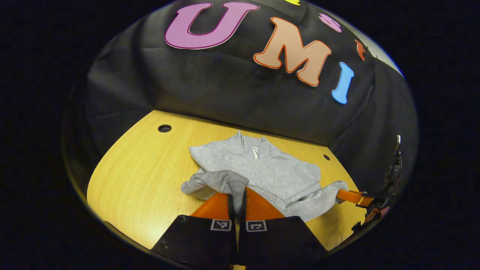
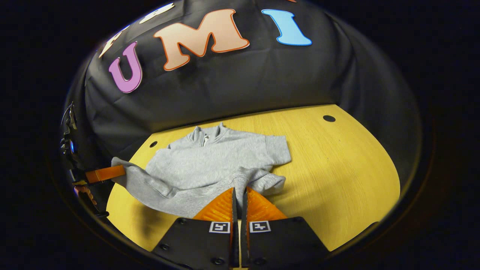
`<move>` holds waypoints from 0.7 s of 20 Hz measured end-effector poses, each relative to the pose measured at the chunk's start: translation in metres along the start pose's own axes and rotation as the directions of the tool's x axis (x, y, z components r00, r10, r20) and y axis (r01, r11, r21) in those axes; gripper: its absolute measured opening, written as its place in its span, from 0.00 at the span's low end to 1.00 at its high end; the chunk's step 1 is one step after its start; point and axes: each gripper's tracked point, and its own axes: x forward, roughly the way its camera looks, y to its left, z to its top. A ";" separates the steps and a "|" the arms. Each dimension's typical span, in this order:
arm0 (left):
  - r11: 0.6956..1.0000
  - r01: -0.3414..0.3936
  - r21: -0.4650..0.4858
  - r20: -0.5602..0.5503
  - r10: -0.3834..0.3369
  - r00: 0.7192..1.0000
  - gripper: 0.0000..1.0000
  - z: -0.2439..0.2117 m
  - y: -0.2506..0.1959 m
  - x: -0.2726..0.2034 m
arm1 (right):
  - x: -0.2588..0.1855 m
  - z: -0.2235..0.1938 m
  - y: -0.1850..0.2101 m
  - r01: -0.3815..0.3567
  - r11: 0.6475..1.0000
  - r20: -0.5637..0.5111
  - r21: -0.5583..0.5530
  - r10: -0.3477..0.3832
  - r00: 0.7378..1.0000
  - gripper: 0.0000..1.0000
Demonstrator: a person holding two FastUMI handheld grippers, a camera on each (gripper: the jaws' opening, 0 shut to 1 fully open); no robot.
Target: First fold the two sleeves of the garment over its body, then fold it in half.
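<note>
A grey sweatshirt [image 1: 262, 168] with a short zip collar lies face up on the yellow wooden table [image 1: 142, 180]. My left gripper [image 1: 237, 191] is shut on the cuff of one sleeve [image 1: 221, 182], which is lifted and bunched near the body's lower edge. In the right gripper view, my right gripper [image 2: 239, 189] is shut on the other sleeve's cuff [image 2: 258, 182], beside the sweatshirt's body [image 2: 202, 165]. Each gripper also appears in the other's view: the right one [image 1: 352, 197] pinching a sleeve end at the far right, the left one [image 2: 107, 173] at the far left.
The table has round cable holes [image 1: 164, 128] [image 2: 329, 118] near its back corners. Black cloth walls close the back and sides. Bare table stretches to the left of the garment in the left gripper view and to its right [image 2: 337, 168] in the right gripper view.
</note>
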 end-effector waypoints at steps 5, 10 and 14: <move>0.997 -0.070 0.017 -0.041 0.071 0.997 0.00 0.007 0.016 0.047 | 0.047 0.011 -0.004 0.016 1.000 -0.053 0.015 -0.015 0.998 0.05; 0.988 -0.151 0.040 -0.107 0.154 0.982 0.02 -0.005 0.030 0.092 | 0.084 0.004 -0.007 0.011 0.995 -0.133 0.102 0.002 0.991 0.05; 0.981 -0.190 0.045 -0.149 0.195 0.969 0.07 -0.022 0.040 0.112 | 0.101 0.002 -0.008 -0.011 0.991 -0.141 0.135 0.030 0.990 0.07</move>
